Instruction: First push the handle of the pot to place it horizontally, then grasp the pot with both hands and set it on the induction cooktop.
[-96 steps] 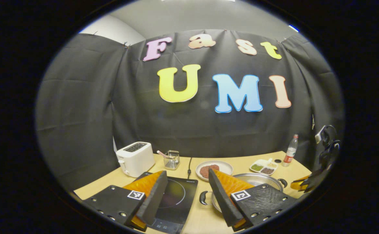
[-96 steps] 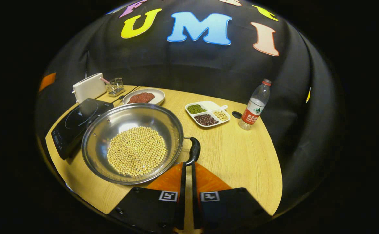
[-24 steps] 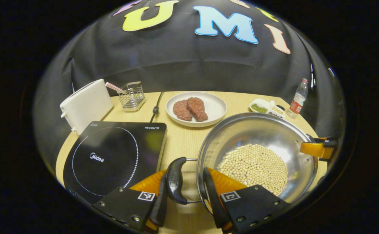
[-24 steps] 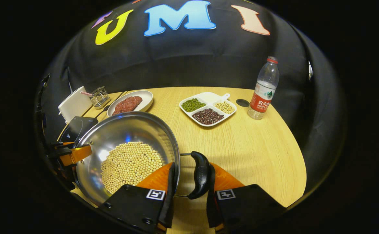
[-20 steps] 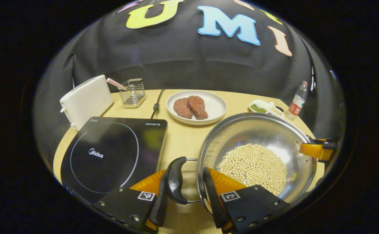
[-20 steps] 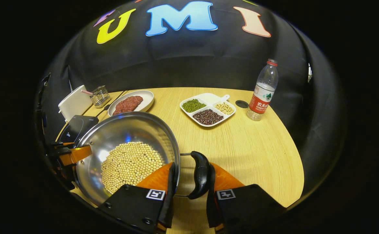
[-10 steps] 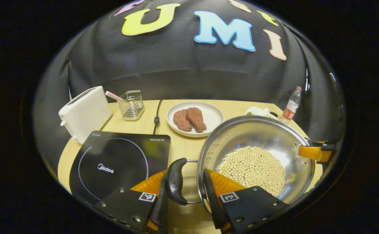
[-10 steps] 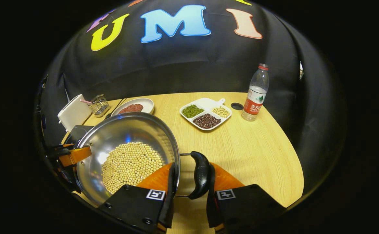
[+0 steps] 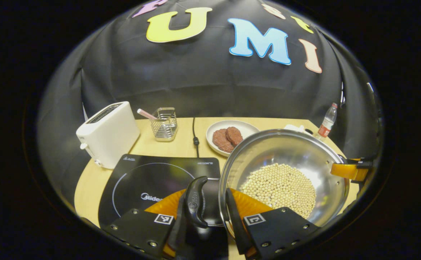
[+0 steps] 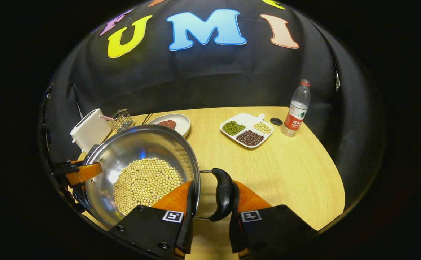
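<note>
A steel pot (image 9: 279, 148) with soybeans (image 9: 279, 186) in it hangs in the air between both grippers. My left gripper (image 9: 205, 218) is shut on it, one finger outside the black left handle (image 9: 195, 202), the other inside the rim. That handle hovers over the right part of the black induction cooktop (image 9: 149, 177). In the right gripper view the pot (image 10: 138, 148) sits at the left. My right gripper (image 10: 212, 213) is shut on it the same way around the black right handle (image 10: 223, 198). The right gripper (image 9: 349, 170) also shows at the pot's far rim.
A white toaster (image 9: 107, 133) and a wire basket (image 9: 165, 123) stand behind the cooktop, with a cable (image 9: 195, 137) beside them. A plate of meat (image 9: 232, 135) lies behind the pot. A divided bean tray (image 10: 247, 131) and a bottle (image 10: 297, 108) stand on the table (image 10: 286, 169).
Both grippers have carried the pot up and to the left. Its left handle, beside the cooktop before, now hangs over the cooktop's right part.
</note>
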A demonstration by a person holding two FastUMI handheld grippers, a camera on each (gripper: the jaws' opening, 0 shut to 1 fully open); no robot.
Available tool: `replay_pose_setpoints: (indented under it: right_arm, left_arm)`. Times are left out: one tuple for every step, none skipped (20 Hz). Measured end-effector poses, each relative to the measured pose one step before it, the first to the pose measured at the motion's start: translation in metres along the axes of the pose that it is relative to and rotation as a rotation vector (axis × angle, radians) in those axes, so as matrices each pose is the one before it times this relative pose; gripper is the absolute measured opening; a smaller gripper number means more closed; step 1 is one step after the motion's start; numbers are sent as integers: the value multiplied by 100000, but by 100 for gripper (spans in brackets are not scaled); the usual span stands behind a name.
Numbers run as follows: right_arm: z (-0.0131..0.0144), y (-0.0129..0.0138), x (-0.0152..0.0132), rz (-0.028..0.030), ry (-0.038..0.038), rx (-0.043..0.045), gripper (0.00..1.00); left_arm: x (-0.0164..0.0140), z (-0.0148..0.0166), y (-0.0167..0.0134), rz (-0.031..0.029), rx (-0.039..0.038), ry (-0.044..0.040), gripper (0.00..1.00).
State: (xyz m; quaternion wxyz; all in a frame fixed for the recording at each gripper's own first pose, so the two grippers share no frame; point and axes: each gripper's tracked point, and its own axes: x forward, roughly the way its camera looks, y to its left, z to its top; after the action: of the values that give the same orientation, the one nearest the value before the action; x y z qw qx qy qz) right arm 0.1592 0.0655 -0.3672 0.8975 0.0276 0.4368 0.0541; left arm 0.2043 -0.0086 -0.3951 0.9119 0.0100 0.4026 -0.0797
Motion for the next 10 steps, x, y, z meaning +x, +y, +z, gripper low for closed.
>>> replay_pose_setpoints:
  right_arm:
    - [18,716,-58,275,-21,340,39]
    - [33,699,-44,208,3,110,39]
    - [-96,740,61,369,-56,-81,43]
    - [-89,671,23,384,-81,-137,39]
    - [38,856,-42,472,-74,-87,40]
    - [-75,847,65,590,124,-60,40]
    - [-13,875,101,605,112,-76,40]
    - [-174,832,156,622,191,-41,39]
    - [-81,944,74,654,292,-224,39]
    - [-184,928,92,567,185,-85,39]
  left_arm:
    - [-288,30,764,381,-67,130,55]
    - [-161,-7,764,423,-241,-72,58]
    - [-262,15,701,509,-132,-331,55]
    - [-216,51,825,627,-9,-383,58]
    - [-270,-77,869,611,8,-233,55]
    - [-105,42,921,642,-499,-121,58]
    - [-125,-185,887,559,-446,66,55]
    - [-193,-119,1037,649,-513,-5,56]
    - [-156,-277,941,661,-295,141,58]
    - [-139,-81,1046,621,-299,59,55]
